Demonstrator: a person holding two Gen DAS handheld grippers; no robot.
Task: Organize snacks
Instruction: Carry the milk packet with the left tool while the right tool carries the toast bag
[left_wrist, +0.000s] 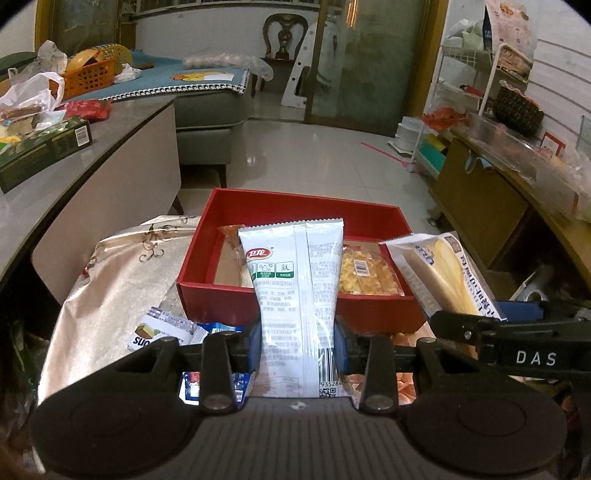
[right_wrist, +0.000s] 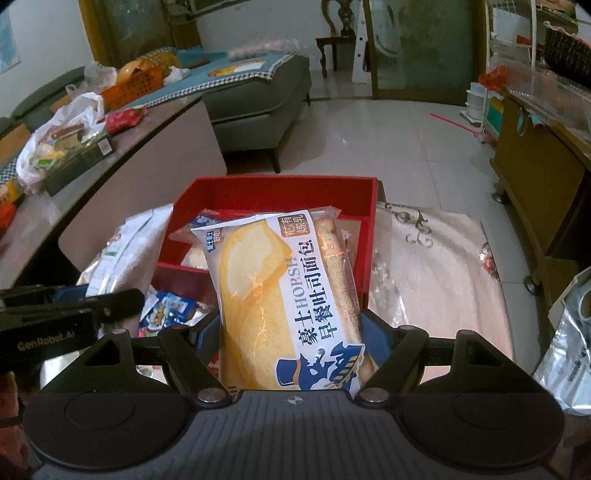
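Left to right, as I read my two wrist views. At far left lies a silvery foil cloth (left_wrist: 110, 280) with loose small wrappers (left_wrist: 166, 332) on it. My left gripper (left_wrist: 298, 343) is clamped on a white snack sachet (left_wrist: 295, 280), its blue pads (left_wrist: 253, 343) pressing the lower sides of the pack. The sachet stands upright in front of the red box (left_wrist: 207, 236), its crimped top edge reaching above the near wall. It bears a red-and-green logo, dense printed text and a barcode near the bottom. I judge it light, soft and slippery-filmed; the grip low on the body is sound, though the pack may crumple or slide if squeezed loosely.

Inside the box lies a clear pack of golden, crumbly biscuit (left_wrist: 365, 273); I judge it fragile.

To the right, my right gripper (right_wrist: 291, 332) is closed on a bread packet (right_wrist: 280, 295), jaws pinching both long edges near its lower half. The packet hovers over the near part of the red box (right_wrist: 365, 221), tilted slightly. It shows pale yellow sliced bread, blue-and-white print and a top-hat emblem. I judge it light, airy and easily crushed, so gentle pressure on the sides suits it. Further right, the foil cloth (right_wrist: 436, 266) spreads out.
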